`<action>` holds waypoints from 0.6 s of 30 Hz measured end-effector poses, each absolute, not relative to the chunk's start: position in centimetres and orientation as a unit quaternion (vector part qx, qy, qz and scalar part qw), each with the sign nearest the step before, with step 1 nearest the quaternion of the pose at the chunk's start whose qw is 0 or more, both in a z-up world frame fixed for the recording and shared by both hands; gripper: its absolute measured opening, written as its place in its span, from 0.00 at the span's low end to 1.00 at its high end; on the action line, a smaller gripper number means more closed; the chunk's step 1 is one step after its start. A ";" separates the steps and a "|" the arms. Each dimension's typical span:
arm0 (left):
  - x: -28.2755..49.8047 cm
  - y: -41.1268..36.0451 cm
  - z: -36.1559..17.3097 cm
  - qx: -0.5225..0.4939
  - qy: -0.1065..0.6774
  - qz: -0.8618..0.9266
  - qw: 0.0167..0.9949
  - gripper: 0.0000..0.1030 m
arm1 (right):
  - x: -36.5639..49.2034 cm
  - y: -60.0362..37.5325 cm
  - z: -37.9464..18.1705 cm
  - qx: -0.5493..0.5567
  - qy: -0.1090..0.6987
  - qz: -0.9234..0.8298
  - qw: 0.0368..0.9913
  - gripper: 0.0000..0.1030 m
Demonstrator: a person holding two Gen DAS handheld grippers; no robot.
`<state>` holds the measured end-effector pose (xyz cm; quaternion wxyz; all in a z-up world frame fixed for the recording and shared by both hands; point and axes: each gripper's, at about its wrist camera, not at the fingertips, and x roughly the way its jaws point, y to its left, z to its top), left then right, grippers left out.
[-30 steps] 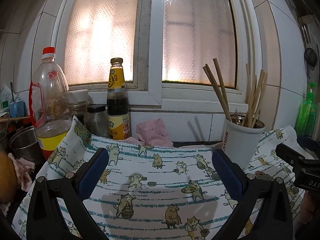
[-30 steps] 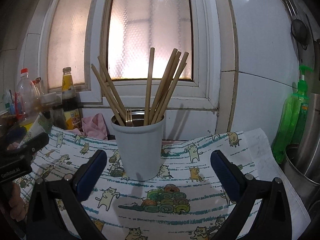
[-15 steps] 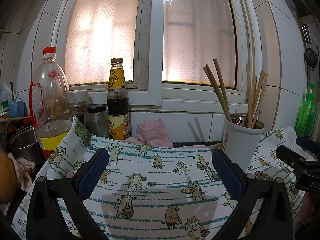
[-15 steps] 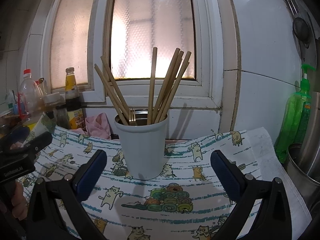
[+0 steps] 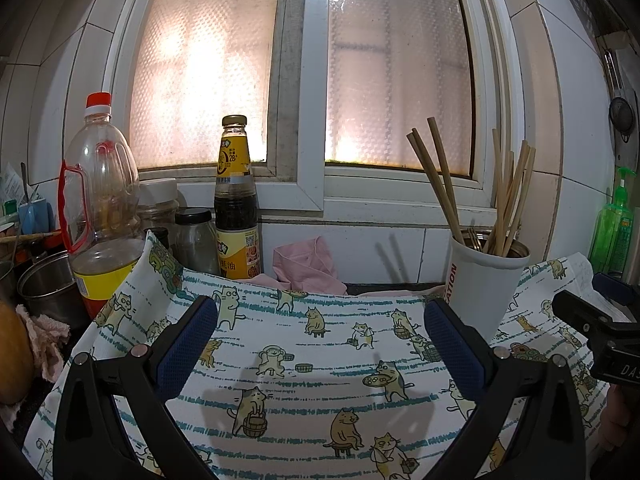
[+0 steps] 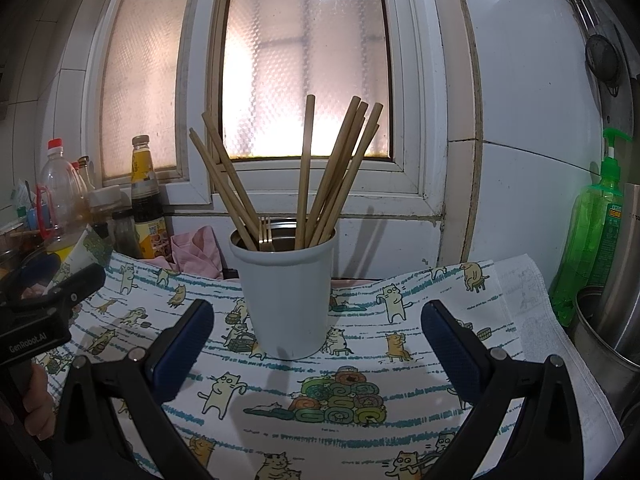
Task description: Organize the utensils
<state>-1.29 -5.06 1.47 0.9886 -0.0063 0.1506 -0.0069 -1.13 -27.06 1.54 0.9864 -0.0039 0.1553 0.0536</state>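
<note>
Right tool (image 6: 316, 340) has backed from cup (image 6: 286, 300).

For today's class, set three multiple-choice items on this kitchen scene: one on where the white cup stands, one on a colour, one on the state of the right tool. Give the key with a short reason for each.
1. Where does the white cup with the chopsticks stand?
A. On the cat-print cloth
B. Inside the steel pot
C. On the window sill

2. What colour is the soap pump bottle by the right wall?
A. Red
B. Green
C. Blue

3. What is the state of the right tool?
A. Shut on a chopstick
B. Shut on the cup
C. Open, holding nothing

Key:
1 A, the cup's base sits on the printed cloth in front of the window.
2 B, the bottle and its pump are both green.
3 C, its blue pads stand wide apart on either side of the cup, touching nothing.
</note>
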 end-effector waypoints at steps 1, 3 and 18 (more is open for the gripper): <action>-1.3 -5.1 1.5 -0.006 0.151 -0.007 0.989 0.99 | -1.1 -27.1 1.5 -0.004 0.155 0.054 0.986 1.00; -1.3 -5.1 1.5 -0.006 0.151 -0.007 0.989 0.99 | -1.2 -27.0 1.5 -0.004 0.155 0.053 0.986 1.00; -1.3 -5.1 1.5 -0.006 0.151 -0.007 0.989 0.99 | -1.3 -27.0 1.6 -0.004 0.156 0.053 0.986 1.00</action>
